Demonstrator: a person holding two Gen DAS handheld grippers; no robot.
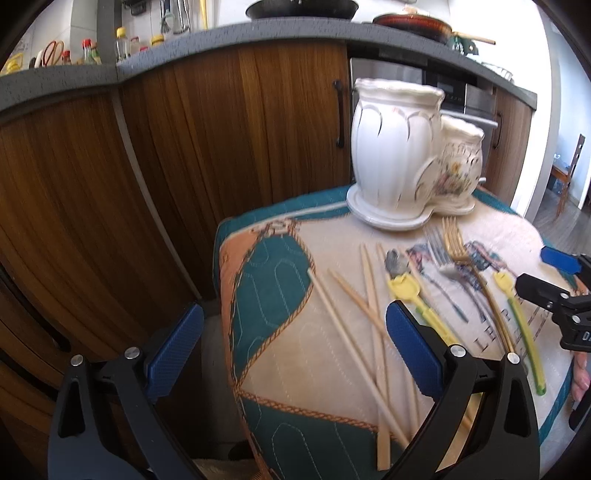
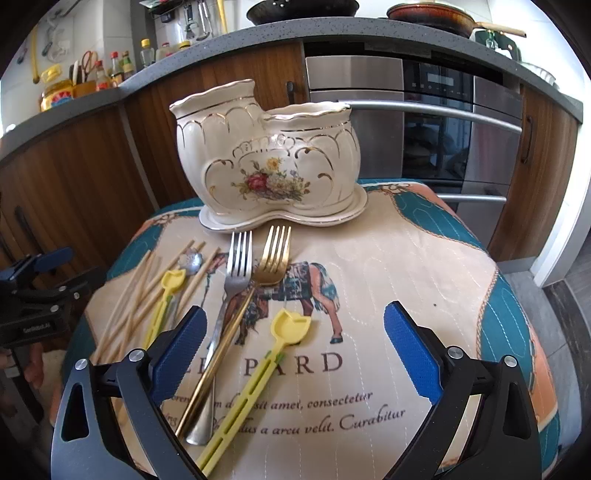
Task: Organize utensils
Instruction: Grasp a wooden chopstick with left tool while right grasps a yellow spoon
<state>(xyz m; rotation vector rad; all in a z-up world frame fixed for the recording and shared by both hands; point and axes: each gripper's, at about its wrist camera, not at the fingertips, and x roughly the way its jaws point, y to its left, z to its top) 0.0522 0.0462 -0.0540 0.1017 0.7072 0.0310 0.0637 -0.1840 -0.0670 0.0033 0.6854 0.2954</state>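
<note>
A cream ceramic two-pot utensil holder with a flower print stands at the far edge of a quilted cloth; it also shows in the left wrist view. On the cloth lie a silver fork, a gold fork, two yellow plastic spoons, a small metal spoon and several wooden chopsticks. My right gripper is open and empty above the forks' handles. My left gripper is open and empty over the cloth's left edge, near the chopsticks.
Wooden cabinet doors and a steel oven stand behind the cloth. A grey counter above holds pans and bottles. The left gripper's body shows at the left of the right wrist view.
</note>
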